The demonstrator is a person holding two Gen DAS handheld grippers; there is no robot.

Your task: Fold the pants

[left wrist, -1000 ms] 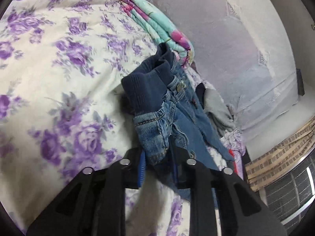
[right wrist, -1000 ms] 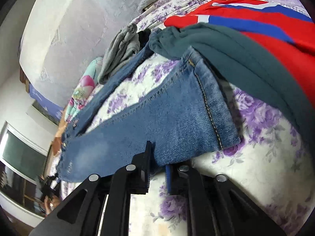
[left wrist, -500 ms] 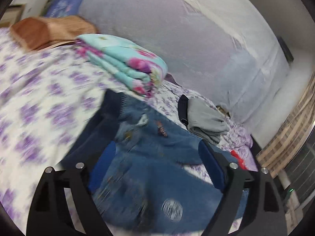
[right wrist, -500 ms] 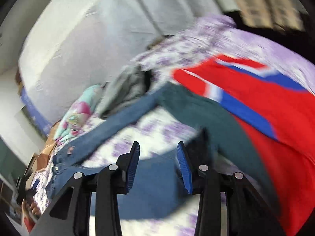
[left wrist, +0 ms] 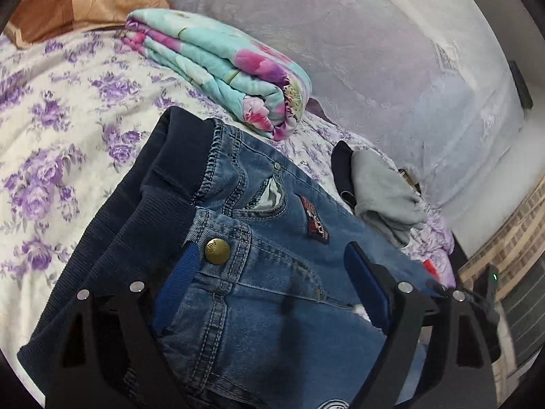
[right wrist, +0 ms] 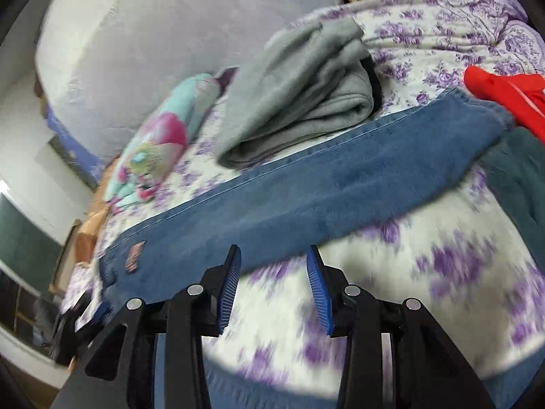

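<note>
Blue jeans with a dark ribbed waistband lie flat on the floral bed sheet. My left gripper is open wide, its jaws spread over the waist near the brass button, holding nothing. In the right wrist view the jeans' leg stretches across the bed toward the hem at the right. My right gripper is open and empty, just in front of the leg's near edge.
A folded teal floral blanket lies beyond the waist. A folded grey garment lies behind the leg. A red garment and a dark green one sit by the hem. A brown pillow is far left.
Both grippers have let go of the jeans and opened. The jeans, held up a second ago, now lie spread flat on the bed. Both grippers have pulled back.
</note>
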